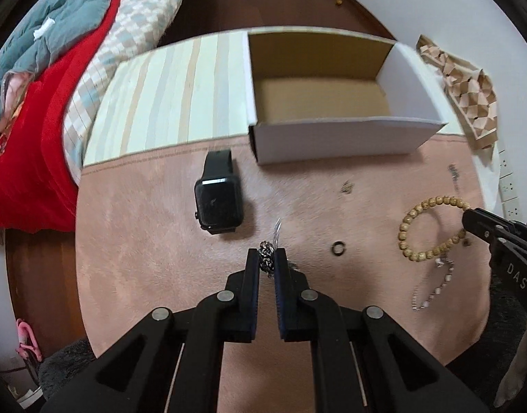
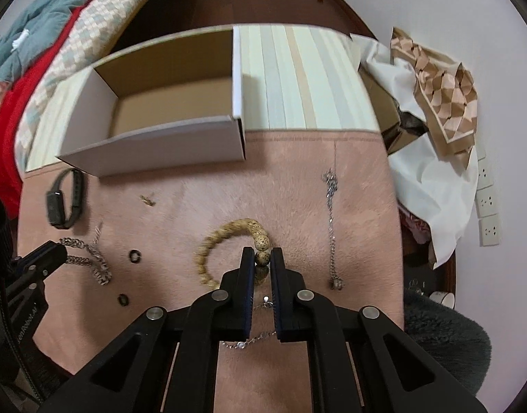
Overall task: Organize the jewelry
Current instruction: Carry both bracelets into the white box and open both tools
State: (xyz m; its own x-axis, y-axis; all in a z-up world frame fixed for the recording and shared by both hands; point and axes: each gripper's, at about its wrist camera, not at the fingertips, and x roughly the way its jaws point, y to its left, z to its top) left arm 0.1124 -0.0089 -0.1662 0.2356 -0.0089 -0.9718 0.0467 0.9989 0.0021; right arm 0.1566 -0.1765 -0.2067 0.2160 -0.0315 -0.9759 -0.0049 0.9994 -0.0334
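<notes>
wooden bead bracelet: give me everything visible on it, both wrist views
The tan, speckled wooden bead bracelet is a closed loop of round beads, with noticeably larger beads in one stretch. It looks like strung wood or seed. Most of the loop lies on the pink plush mat, in front of the open white cardboard box. The right gripper is shut on one large bead; that end may be slightly raised, though motion blur makes this uncertain. From the left wrist view the loop reads nearly round, and nothing else appears to touch it.
</notes>
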